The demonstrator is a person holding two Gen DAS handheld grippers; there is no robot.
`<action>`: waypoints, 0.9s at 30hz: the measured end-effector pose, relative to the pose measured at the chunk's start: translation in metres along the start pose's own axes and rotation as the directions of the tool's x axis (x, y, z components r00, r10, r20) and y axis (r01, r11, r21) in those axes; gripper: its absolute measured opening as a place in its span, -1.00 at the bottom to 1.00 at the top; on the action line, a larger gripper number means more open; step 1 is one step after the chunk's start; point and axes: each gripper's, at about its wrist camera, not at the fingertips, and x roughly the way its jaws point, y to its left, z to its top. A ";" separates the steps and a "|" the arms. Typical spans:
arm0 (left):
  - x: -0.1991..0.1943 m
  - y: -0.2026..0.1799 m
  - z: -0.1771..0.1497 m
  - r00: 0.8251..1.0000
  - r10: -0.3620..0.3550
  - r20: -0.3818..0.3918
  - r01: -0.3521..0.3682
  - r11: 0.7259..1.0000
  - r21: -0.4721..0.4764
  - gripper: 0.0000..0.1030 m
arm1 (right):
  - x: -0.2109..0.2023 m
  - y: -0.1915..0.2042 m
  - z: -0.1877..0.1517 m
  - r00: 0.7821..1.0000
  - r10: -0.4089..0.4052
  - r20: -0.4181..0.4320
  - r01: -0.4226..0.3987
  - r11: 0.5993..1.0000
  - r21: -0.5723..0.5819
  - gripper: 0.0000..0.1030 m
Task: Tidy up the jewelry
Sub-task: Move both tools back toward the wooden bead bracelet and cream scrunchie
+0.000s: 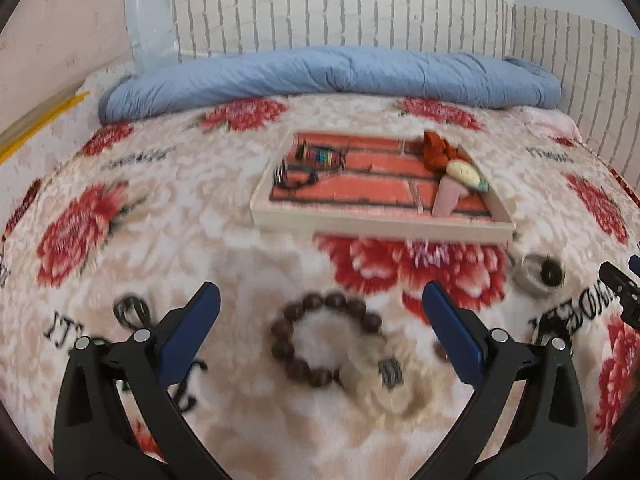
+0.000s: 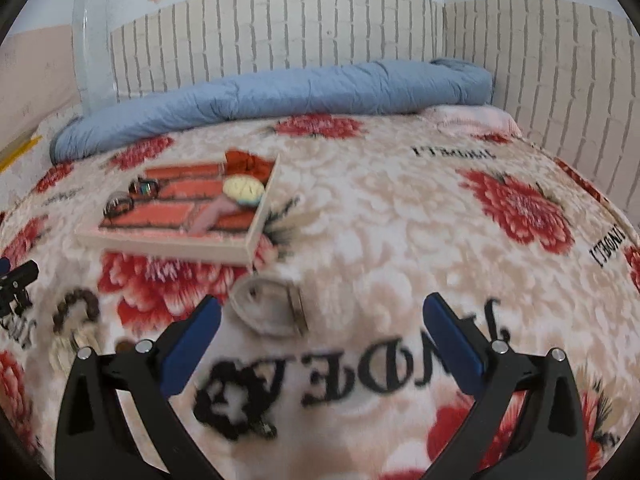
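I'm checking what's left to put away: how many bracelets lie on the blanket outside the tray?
2: a brown bead bracelet between the left gripper's open jaws, and a silver bangle near the tray's front corner. Blur may hide smaller pieces.

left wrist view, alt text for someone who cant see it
An open left gripper hovers over a brown bead bracelet on a floral blanket. Beyond lies a shallow tray already holding jewelry.

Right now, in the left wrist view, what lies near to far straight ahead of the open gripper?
Left gripper → brown bead bracelet → wooden tray → blue quilt → brick-pattern wall.
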 end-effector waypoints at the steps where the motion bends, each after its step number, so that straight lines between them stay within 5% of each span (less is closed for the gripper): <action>1: 0.002 0.000 -0.005 1.000 0.001 -0.009 -0.001 1.000 -0.002 0.90 | 0.001 -0.001 -0.006 1.000 -0.002 -0.008 0.002 1.000 0.000 0.92; 12: 0.003 -0.007 -0.048 0.999 0.018 -0.051 -0.018 1.000 -0.006 0.90 | 0.007 0.005 -0.044 0.998 0.008 -0.063 -0.008 1.000 -0.008 0.92; 27: 0.015 -0.005 -0.071 0.997 0.023 -0.069 -0.025 1.000 -0.018 0.75 | 0.018 0.011 -0.053 0.996 -0.017 -0.088 0.014 0.999 -0.035 0.90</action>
